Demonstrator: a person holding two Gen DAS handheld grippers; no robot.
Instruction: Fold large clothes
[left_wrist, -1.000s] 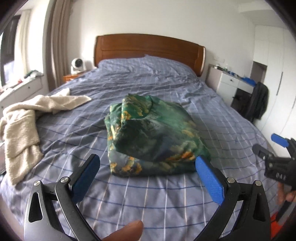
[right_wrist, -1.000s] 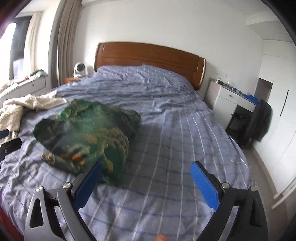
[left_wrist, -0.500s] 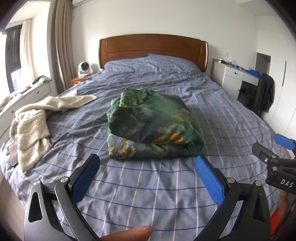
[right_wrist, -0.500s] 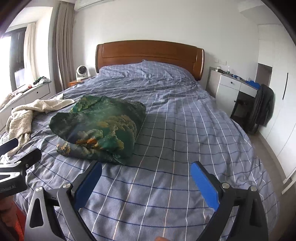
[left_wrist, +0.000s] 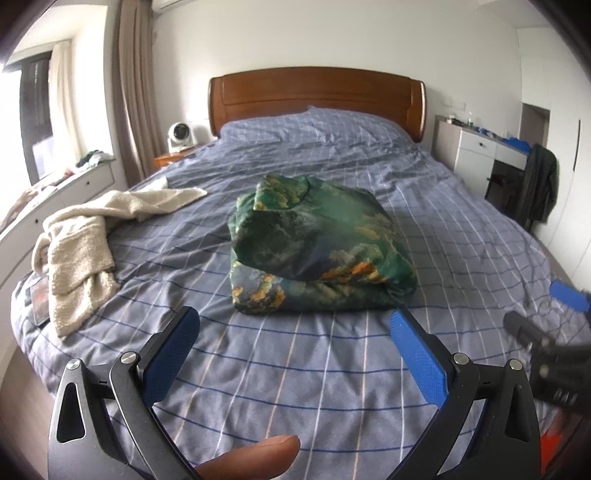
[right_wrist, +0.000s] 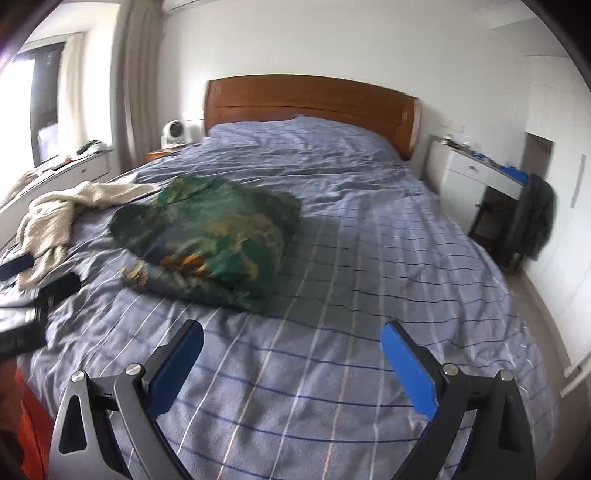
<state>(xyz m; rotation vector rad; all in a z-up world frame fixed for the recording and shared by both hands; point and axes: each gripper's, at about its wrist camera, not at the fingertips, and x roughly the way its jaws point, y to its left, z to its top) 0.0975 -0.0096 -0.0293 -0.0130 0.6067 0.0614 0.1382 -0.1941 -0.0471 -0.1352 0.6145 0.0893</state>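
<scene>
Both claws gape empty; folded green garment (left_wrist: 317, 251) rests on bed (left_wrist: 295, 369).

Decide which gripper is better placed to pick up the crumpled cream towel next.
Left, probably. The left gripper is open, and the crumpled cream towel lies on its side of the folded green patterned garment; the right gripper sits farther across.

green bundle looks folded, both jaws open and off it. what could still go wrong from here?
1. The green garment is a puffy stack with loose layers at its near edge; it may spring open unheld.
2. The cream towel lies unfolded at the bed's left edge and could slide off.
3. Right gripper view is blurred; fast motion near the left gripper risks a clash.
</scene>
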